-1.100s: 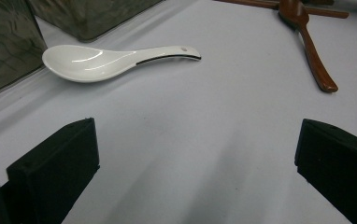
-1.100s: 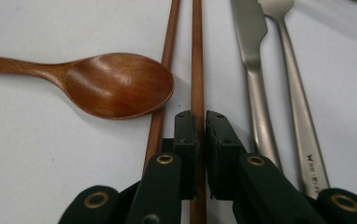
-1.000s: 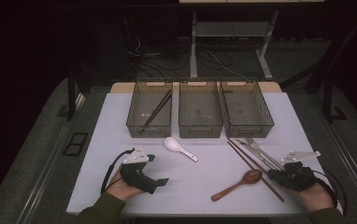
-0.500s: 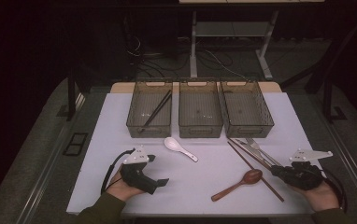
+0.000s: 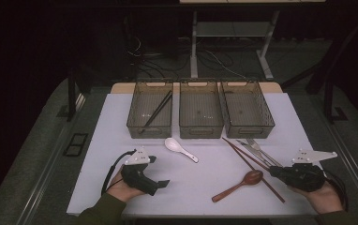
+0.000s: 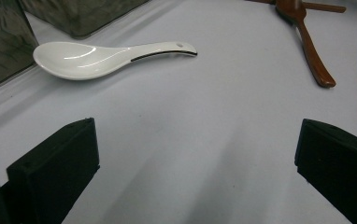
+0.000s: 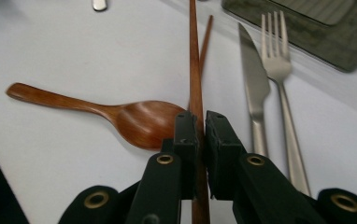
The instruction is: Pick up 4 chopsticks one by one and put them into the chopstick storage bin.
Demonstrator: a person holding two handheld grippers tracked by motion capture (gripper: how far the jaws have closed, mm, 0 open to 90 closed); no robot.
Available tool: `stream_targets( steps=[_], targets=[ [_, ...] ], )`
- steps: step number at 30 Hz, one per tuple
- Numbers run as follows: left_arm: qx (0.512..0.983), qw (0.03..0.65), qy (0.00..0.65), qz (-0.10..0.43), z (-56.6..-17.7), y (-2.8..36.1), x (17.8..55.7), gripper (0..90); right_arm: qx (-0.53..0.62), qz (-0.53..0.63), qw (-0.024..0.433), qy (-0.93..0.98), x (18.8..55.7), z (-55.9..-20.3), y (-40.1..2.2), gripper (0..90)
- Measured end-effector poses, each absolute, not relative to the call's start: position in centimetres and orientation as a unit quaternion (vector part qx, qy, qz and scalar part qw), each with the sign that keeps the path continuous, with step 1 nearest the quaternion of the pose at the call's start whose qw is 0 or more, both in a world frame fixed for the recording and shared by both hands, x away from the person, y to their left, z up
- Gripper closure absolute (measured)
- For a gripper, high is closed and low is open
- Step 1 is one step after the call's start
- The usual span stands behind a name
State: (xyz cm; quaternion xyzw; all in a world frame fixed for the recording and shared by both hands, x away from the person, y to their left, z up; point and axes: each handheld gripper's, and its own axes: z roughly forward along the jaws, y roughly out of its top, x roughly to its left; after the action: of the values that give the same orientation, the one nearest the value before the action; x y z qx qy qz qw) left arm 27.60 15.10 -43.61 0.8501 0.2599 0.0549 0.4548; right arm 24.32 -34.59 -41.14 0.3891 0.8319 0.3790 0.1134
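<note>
Chopstick (image 7: 196, 74), thin, stiff, light and likely slippery, lies centre frame beside the wooden spoon (image 7: 141, 119) on the worktop (image 7: 97, 51); we have the right gripper (image 7: 201, 126) clamped near its end, left gripper (image 6: 190, 154) wide open, empty.

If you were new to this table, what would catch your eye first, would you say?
Probably the right tool, shut on a brown chopstick beside the wooden spoon at the table's near right. Next, the white spoon lying alone mid-table before three mesh bins, ahead of the open left tool.
</note>
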Motion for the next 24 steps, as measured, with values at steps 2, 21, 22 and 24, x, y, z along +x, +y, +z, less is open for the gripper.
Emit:
stream_targets(
  steps=[2,21,22,24],
  targets=[
    [0.850,0.455,0.259,0.055,-43.6,15.1,27.6,0.0,0.385,0.382,0.110,0.833,24.3,-41.0,-34.2,83.7],
    [0.848,0.461,0.258,0.054,-43.7,15.1,27.6,0.0,0.346,0.418,0.098,0.834,26.5,-39.0,-30.7,83.7],
    [0.847,0.462,0.258,0.053,-43.7,15.1,27.6,0.0,0.343,0.419,0.100,0.835,26.6,-38.9,-30.6,83.7],
    [0.847,0.461,0.258,0.053,-43.7,15.1,27.6,0.0,0.339,0.422,0.100,0.835,26.9,-38.6,-30.2,83.7]
  ],
)
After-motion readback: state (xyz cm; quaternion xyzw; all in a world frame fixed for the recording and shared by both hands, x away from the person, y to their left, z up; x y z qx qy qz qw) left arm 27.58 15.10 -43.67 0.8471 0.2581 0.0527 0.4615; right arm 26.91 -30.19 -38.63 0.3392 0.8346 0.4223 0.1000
